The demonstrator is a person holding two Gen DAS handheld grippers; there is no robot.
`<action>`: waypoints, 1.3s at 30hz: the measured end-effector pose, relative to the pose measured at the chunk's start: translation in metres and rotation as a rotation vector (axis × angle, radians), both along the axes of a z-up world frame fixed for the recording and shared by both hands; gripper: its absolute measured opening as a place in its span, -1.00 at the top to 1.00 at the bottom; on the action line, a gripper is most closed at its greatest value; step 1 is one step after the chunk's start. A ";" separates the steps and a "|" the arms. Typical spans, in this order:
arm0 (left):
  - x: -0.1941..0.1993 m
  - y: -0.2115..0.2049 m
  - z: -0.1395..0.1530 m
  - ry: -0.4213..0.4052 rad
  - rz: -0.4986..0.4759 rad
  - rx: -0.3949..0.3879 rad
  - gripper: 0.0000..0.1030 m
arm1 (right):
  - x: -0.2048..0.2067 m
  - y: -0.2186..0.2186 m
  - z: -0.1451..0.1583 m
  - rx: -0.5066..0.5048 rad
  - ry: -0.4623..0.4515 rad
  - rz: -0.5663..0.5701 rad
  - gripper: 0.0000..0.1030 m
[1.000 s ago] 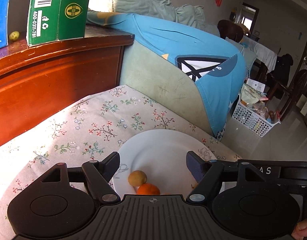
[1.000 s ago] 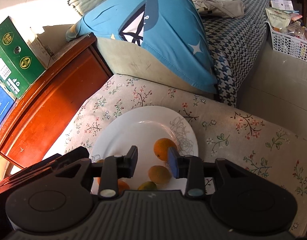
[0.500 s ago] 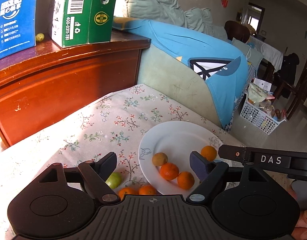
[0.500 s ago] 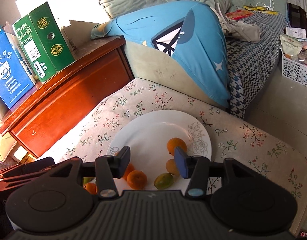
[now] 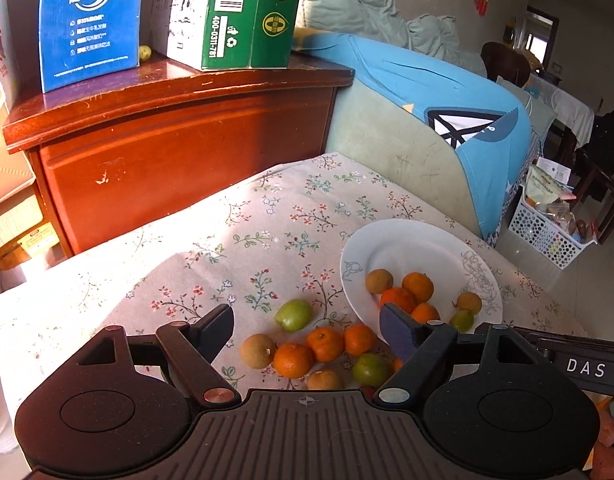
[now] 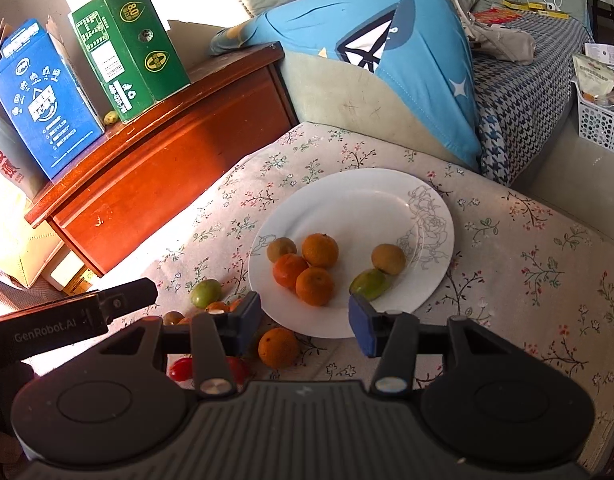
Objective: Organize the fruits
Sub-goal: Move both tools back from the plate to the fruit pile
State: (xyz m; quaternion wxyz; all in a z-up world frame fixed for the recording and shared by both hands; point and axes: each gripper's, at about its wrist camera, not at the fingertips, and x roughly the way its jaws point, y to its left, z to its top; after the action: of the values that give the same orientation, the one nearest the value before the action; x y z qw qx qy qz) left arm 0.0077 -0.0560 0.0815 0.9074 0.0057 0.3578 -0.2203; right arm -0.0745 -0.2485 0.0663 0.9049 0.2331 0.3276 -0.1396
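A round white plate with a faint grey flower print (image 6: 387, 200) sits on the bench under a floral cloth (image 6: 527, 248), holding three orange mandarins (image 6: 320, 250), two brownish round fruits (image 6: 388, 259) and one green fruit (image 6: 369, 283). More fruit lies loose on the cloth just left of the plate: a green one (image 5: 293, 315), several mandarins (image 5: 325, 344) and a brown one (image 5: 257, 351). The left gripper (image 5: 307, 330) hangs above this loose cluster, jaws wide apart and empty. The right gripper (image 6: 305, 318) hovers at the plate's near rim, its jaws having just opened further, nothing between them. Behind stands a red-brown wooden cabinet (image 6: 167, 152).
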 end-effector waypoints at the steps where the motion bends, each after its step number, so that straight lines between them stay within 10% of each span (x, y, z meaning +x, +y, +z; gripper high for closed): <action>1: -0.001 0.004 -0.002 0.010 0.005 -0.005 -0.58 | -0.002 0.003 -0.002 0.001 0.002 0.002 0.03; 39: -0.015 0.011 -0.070 0.028 -0.068 0.092 -0.48 | 0.018 0.038 -0.050 -0.005 0.054 0.020 0.05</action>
State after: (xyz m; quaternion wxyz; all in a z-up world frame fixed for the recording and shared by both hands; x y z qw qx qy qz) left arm -0.0071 -0.0446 0.0115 0.8933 0.0564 0.3796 -0.2342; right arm -0.0567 -0.2104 0.0159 0.8977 0.2237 0.3537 -0.1377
